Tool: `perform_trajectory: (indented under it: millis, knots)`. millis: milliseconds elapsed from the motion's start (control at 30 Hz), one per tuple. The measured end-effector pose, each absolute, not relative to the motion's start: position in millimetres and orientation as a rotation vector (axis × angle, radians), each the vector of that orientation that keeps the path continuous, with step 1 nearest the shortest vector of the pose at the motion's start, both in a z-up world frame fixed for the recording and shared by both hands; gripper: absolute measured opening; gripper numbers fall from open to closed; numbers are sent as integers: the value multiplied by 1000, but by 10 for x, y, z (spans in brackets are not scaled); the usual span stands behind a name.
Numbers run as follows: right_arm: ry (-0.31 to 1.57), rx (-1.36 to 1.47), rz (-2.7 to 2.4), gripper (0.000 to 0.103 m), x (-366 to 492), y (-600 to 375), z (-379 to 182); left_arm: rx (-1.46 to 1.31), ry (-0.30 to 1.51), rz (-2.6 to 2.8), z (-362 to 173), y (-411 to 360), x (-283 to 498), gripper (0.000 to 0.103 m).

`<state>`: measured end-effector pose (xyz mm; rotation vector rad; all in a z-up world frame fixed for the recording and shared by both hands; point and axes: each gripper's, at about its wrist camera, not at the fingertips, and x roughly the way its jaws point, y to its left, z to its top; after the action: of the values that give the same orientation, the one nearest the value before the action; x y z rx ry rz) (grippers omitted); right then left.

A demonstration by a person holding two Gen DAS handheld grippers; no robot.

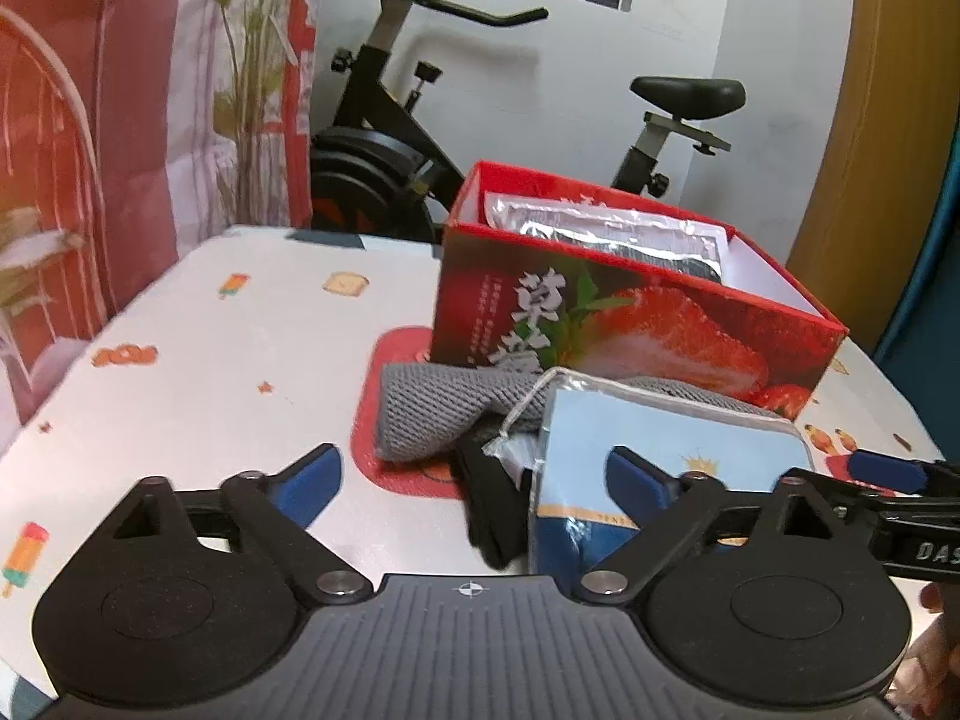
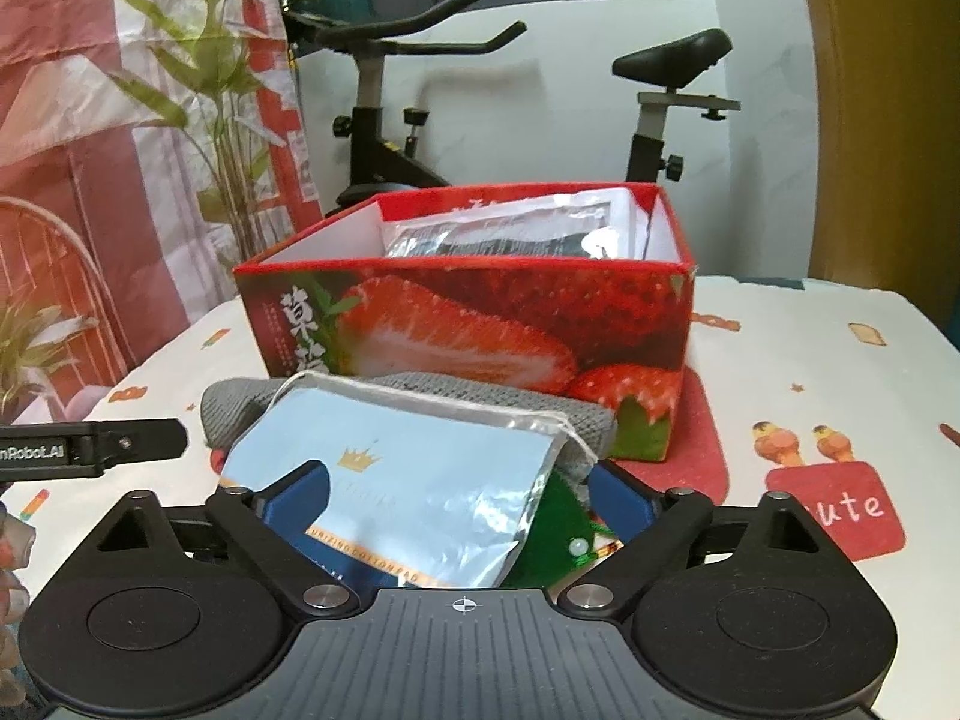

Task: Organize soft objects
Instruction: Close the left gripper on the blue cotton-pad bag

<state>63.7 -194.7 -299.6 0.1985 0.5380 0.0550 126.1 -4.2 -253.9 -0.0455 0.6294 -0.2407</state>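
Observation:
A red strawberry box (image 1: 630,330) (image 2: 480,324) stands on the table with a silver packet (image 1: 606,228) (image 2: 504,234) inside. In front of it lie a grey knitted cloth (image 1: 432,408) (image 2: 480,396), a light-blue cotton-pad packet (image 1: 660,450) (image 2: 396,468), a black soft item (image 1: 492,504) and a green item (image 2: 552,534). My left gripper (image 1: 474,480) is open, just left of the blue packet. My right gripper (image 2: 459,501) is open, its fingers on either side of the blue packet's near end.
The table (image 1: 210,372) has a white cartoon-print cover. An exercise bike (image 1: 390,138) (image 2: 384,120) stands behind it. A red-and-pink curtain (image 1: 120,120) and a plant (image 2: 222,120) are at the left. The right gripper's arm (image 1: 900,516) shows in the left wrist view.

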Motion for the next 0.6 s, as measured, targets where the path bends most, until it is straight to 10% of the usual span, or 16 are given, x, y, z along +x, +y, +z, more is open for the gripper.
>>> perform_trajectory:
  millis: [200, 600]
  knots:
    - [577, 207, 79, 85, 630, -1905, -3044, -90, 677, -310, -2646, -45, 1276, 63]
    - [643, 244, 137, 75, 536, -1856, -3146, -109, 767, -467, -2844, -201, 1227, 52]
